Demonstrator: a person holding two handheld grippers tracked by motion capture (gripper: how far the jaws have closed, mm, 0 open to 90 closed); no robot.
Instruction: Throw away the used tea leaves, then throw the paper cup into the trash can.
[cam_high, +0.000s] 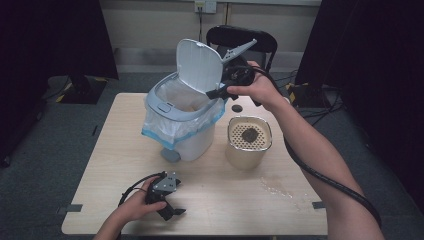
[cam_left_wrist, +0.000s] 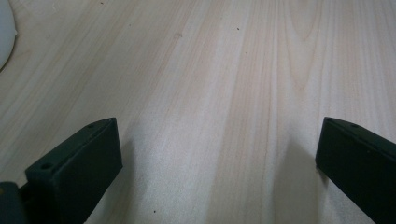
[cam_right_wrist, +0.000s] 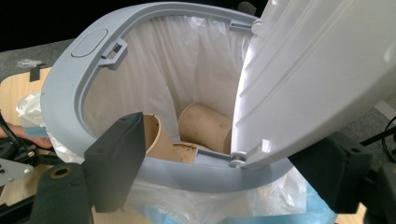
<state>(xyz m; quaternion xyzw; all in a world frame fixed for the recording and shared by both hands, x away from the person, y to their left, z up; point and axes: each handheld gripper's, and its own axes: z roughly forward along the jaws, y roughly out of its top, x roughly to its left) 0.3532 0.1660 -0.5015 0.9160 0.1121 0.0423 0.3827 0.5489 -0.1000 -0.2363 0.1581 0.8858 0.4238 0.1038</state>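
On the pale wooden table, a lined bin stands.

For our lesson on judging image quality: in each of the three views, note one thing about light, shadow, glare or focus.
High view: dim overall, dark curtains at both sides, the table evenly lit. Left gripper view: sharp wood grain, with soft shadows beside the two black jaws of the left gripper. Right gripper view: the white lid close to the lens is overexposed, while the paper cups in the bin stay clear.
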